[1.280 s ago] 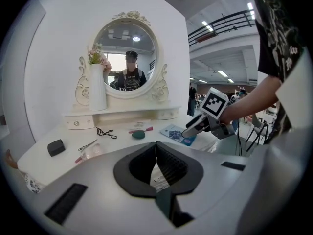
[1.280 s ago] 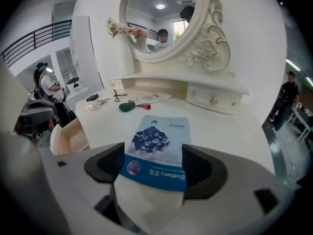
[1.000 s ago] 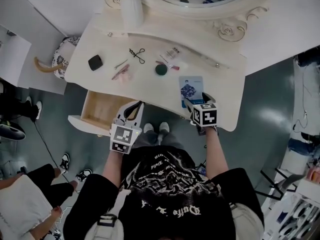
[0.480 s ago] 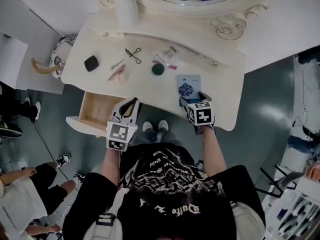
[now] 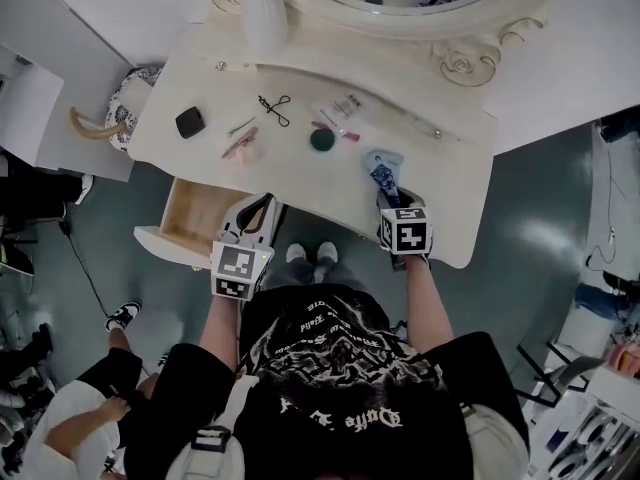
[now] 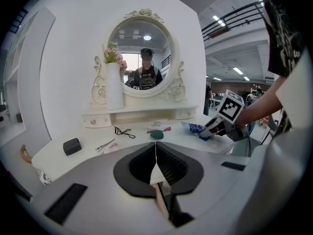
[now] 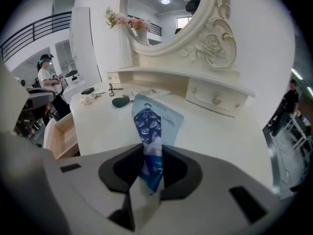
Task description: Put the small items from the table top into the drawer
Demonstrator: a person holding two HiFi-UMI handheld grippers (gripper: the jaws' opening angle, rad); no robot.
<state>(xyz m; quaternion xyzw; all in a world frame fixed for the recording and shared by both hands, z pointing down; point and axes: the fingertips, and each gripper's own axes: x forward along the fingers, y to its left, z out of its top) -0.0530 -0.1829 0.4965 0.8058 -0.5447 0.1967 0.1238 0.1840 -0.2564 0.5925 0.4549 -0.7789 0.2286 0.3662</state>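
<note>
The packet [image 7: 149, 131] is pale blue with a dark blue print, the table [image 5: 300, 183] cream-white, the round pad [image 5: 321, 139] dark green, the small case [image 5: 190, 122] black.

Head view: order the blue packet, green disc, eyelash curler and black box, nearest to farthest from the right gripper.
1. Blue packet: between the right gripper's closing jaws.
2. Green disc: to the left, around the middle.
3. Eyelash curler: farther left, toward the back.
4. Black box: far left end.

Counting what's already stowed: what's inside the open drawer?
Only bare wood shows in the drawer; the left gripper and the tabletop cover its right part.
</note>
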